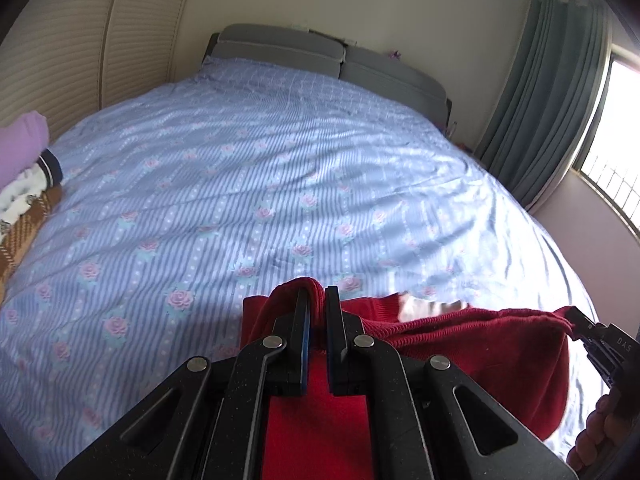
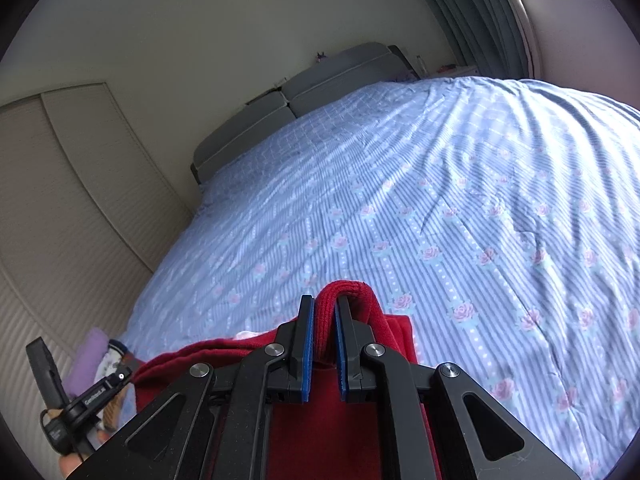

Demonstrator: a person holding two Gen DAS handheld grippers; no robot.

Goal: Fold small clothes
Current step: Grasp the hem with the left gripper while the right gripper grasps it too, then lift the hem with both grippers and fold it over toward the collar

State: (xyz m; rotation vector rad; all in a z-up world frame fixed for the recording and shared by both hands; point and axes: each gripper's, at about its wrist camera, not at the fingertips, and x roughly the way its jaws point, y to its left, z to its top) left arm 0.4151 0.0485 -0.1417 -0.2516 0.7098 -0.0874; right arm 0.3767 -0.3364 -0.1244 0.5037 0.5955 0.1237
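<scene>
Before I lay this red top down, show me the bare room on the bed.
The bedspread lies bare from the red garment up to the grey headboard. Only the left edge is crowded, by the clothes pile.

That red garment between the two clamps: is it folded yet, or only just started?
Done: a small pile of clothes already sits at the bed's left edge, though how neatly is hard to tell. In hand: the left gripper and right gripper each pinch an edge of the red garment, held up over the bedspread. Left: it shows no fold yet, so laying it flat and folding remain.
</scene>
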